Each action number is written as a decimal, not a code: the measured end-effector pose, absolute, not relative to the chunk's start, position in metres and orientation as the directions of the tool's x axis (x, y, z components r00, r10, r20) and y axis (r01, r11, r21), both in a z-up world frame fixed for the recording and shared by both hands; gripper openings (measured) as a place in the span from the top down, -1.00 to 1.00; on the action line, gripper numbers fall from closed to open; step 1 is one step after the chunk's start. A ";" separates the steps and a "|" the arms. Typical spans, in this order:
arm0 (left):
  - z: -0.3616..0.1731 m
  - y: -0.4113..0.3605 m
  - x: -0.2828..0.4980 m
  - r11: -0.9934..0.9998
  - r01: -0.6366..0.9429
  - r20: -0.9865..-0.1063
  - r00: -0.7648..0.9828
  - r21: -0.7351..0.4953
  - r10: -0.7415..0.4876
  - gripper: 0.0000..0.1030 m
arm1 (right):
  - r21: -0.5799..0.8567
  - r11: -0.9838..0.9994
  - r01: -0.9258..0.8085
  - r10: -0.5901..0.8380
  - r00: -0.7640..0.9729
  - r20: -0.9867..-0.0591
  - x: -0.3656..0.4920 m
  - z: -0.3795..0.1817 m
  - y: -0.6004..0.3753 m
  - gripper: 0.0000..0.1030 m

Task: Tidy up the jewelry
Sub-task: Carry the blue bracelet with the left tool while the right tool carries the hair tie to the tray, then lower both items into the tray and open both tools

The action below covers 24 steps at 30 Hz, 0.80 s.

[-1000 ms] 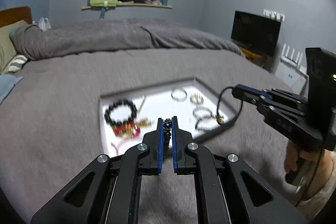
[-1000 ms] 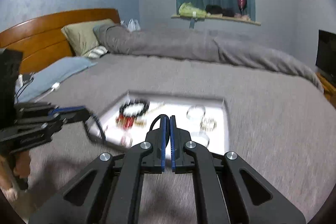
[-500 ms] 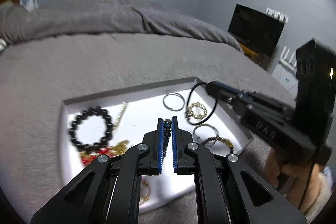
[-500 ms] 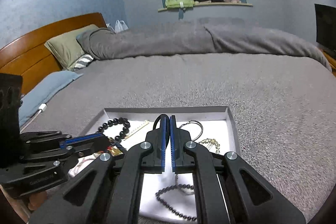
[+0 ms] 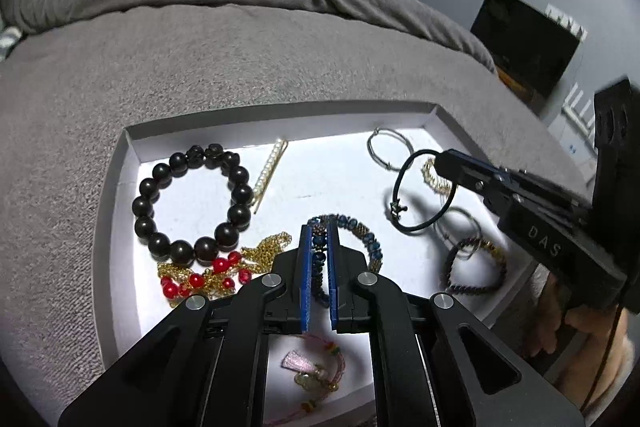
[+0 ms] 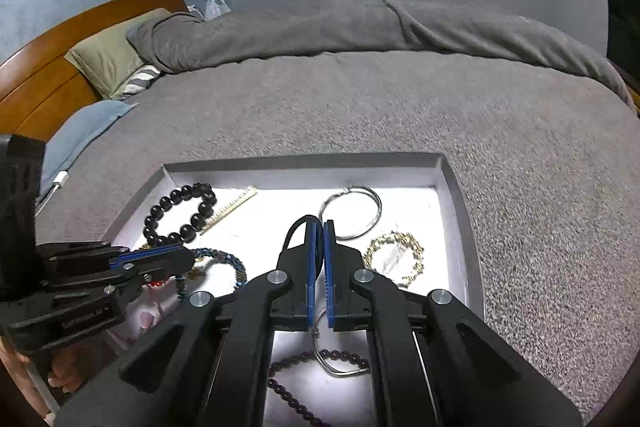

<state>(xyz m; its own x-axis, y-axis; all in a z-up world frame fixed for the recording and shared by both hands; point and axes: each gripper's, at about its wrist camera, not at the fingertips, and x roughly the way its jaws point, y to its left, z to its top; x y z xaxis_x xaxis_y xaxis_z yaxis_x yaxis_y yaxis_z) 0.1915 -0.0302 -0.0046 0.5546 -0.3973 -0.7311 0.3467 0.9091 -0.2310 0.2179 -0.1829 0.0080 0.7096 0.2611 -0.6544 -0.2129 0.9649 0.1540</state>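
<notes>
We see a bed (image 6: 400,107) under a grey blanket (image 5: 200,67). A shallow white tray (image 6: 452,179) lies directly on its near part. Pillows (image 6: 108,63) rest far left.

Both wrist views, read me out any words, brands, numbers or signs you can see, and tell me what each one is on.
"DAS": pale letters on the side of the right tongs' black body, seen in the left wrist view.
Small pale print on the side of the left tongs' black body, seen in the right wrist view: too blurred to read.
Nothing readable on the jewelry, the white tray or the dark screen.
</notes>
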 end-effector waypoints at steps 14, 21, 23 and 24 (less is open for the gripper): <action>-0.007 -0.021 0.196 0.951 0.279 -0.746 0.604 -0.131 -0.280 0.84 | 0.120 0.960 -0.254 0.264 0.668 -0.696 0.221 -0.005 -0.171 0.92; -0.008 -0.025 0.194 0.945 0.292 -0.751 0.589 -0.145 -0.297 0.45 | 0.129 0.964 -0.233 0.259 0.699 -0.666 0.218 0.002 -0.176 0.29; -0.006 -0.027 0.194 0.946 0.291 -0.743 0.599 -0.145 -0.298 0.35 | 0.132 0.965 -0.228 0.257 0.707 -0.659 0.217 0.004 -0.178 0.25; -0.005 -0.027 0.194 0.945 0.292 -0.740 0.602 -0.146 -0.300 0.35 | 0.133 0.966 -0.223 0.255 0.713 -0.654 0.217 0.005 -0.179 0.24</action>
